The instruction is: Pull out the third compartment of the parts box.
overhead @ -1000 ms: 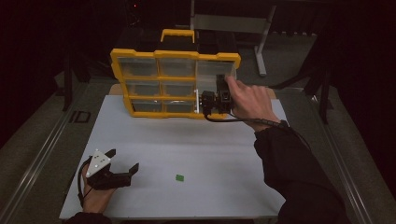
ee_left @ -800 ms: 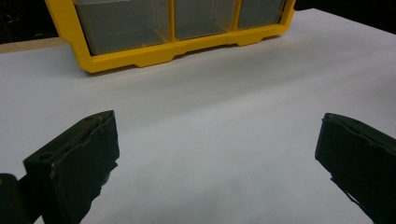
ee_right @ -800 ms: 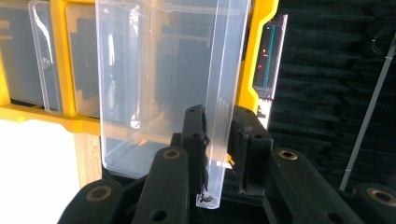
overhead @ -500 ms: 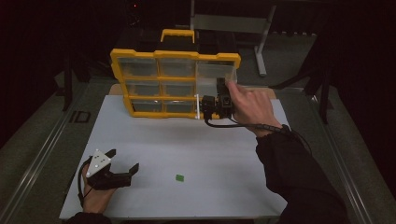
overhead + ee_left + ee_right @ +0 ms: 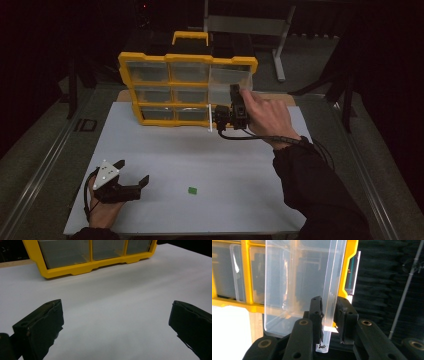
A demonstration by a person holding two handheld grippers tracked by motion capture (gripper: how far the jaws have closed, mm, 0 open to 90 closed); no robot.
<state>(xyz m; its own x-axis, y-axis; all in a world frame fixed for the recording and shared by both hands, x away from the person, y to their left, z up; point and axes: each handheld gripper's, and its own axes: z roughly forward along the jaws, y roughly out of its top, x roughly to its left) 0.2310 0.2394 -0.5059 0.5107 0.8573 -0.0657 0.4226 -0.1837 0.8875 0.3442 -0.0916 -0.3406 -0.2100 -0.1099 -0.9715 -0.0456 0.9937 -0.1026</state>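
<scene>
Yellow organizer (image 5: 150,120) behind clear bin (image 5: 297,285)

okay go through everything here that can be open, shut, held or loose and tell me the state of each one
Left claw: open, nothing between its jaws.
Right claw: shut on the clear bin's wall.
Clear bin: partly pulled out of the organizer, held.
Yellow organizer: standing upright on the table.
Green piece: loose on the table.

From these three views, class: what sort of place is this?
Probably a workshop or lab test bench: a yellow compartment organiser stands on a white table, dark surroundings, metal frame behind.
</scene>
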